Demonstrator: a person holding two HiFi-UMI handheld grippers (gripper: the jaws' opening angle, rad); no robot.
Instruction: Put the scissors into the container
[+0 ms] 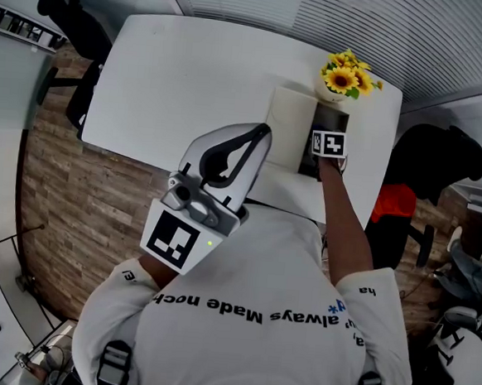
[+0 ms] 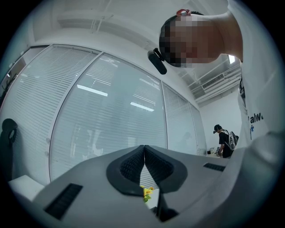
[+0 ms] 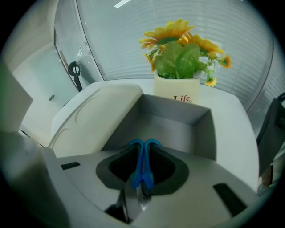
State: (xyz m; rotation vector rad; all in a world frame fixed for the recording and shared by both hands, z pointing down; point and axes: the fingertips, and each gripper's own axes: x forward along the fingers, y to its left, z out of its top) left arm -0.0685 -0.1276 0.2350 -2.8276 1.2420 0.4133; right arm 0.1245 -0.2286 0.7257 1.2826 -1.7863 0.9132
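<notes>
Blue-handled scissors [image 3: 142, 171] are clamped in my right gripper [image 3: 143, 148], handles forward and steel blades pointing back toward the camera. The gripper hangs just above the open grey container [image 3: 198, 133], whose cream lid [image 3: 95, 116] is folded open to the left. In the head view the right gripper [image 1: 329, 146] is over the container [image 1: 333, 120] at the table's far right. My left gripper [image 1: 258, 135] is raised close to the chest, away from the table. In the left gripper view, the left gripper [image 2: 144, 153] is shut with nothing in it, aimed at a glass wall.
A white pot of sunflowers [image 3: 178, 84] stands right behind the container, also seen in the head view as the sunflowers [image 1: 347, 77]. The white table [image 1: 192, 76] stretches left. Black chairs [image 1: 75, 25] stand at both table ends. A person [image 2: 225, 140] stands far off.
</notes>
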